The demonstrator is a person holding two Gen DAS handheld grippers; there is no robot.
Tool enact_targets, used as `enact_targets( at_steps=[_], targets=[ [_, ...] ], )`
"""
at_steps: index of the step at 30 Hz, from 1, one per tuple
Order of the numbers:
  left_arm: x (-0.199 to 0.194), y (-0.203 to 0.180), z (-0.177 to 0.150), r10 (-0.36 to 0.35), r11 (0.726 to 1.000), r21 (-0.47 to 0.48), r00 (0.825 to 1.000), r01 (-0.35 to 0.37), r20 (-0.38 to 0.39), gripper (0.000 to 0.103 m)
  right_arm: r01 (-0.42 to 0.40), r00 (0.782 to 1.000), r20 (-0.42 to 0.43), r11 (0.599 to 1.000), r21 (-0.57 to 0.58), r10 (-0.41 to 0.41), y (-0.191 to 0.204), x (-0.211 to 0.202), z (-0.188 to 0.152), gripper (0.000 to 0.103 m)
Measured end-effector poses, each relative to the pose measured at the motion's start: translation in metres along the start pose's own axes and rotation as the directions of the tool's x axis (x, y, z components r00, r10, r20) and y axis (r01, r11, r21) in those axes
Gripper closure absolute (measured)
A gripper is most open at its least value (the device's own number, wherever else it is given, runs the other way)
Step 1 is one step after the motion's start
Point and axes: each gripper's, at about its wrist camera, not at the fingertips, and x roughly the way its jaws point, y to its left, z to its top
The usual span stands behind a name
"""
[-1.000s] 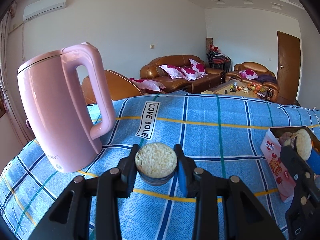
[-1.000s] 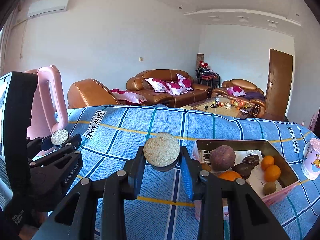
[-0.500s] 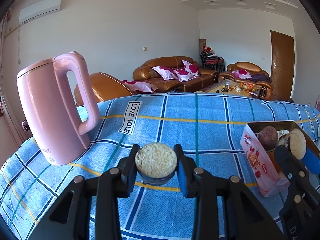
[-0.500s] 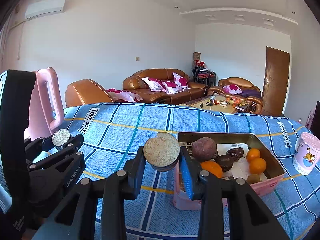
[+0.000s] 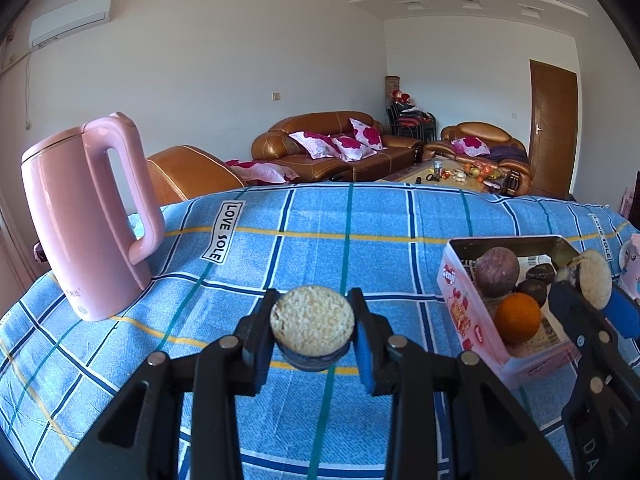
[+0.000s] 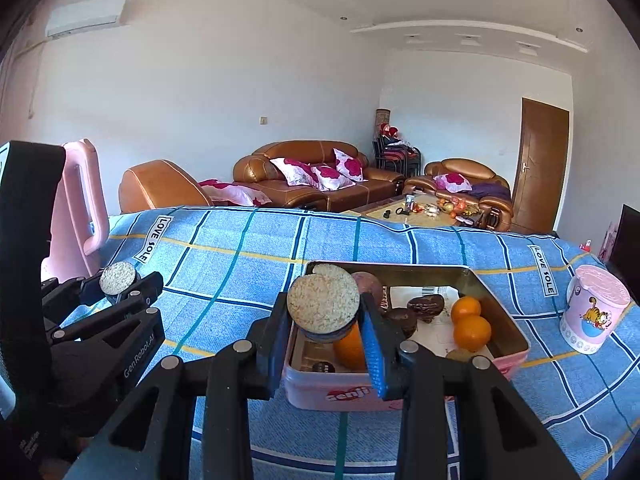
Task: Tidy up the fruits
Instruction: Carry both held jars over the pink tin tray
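A bright living room with white walls and brown leather seating.
A brown leather sofa (image 5: 336,142) with pink floral cushions sits at 12 o'clock, an armchair (image 5: 478,142) at 1 o'clock beside a cluttered coffee table (image 5: 444,172). A wooden door (image 5: 554,128) stands at 2 o'clock, an air conditioner (image 5: 70,20) hangs at 10 o'clock, and recessed lights dot the ceiling.

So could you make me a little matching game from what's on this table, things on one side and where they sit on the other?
Things:
1. kettle
2. oranges
3. cup
4. LOVE SOLE label

Places:
A. inside the tin
B. right of the tin, on the cloth
C. far left of the table
D. printed on the cloth, between kettle and tin

Pairs: 1-C, 2-A, 3-B, 4-D
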Motion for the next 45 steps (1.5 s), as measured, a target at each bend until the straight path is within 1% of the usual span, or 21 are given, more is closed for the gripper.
enact_targets(
  at_steps=[18,32,45],
  targets=[
    [-0.014,-0.064,0.001,-0.068,0.995,0.075,0.998,0.067,0.013,0.067,0.082,0.997,0.004,0.996,0.014,-0.082,-0.059,-0.002,-0.004,0.067],
    [-0.016,-0.095,0.003,-0.121,0.988,0.095,0.993,0.119,0.008,0.067,0.161,0.987,0.011,0.987,0.024,-0.161,-0.098,0.002,-0.003,0.067],
    [-0.011,-0.132,0.011,-0.181,0.977,0.118,0.983,0.180,0.003,0.067,0.223,0.975,0.004,0.974,0.034,-0.223,-0.117,0.012,0.002,0.067]
  ],
)
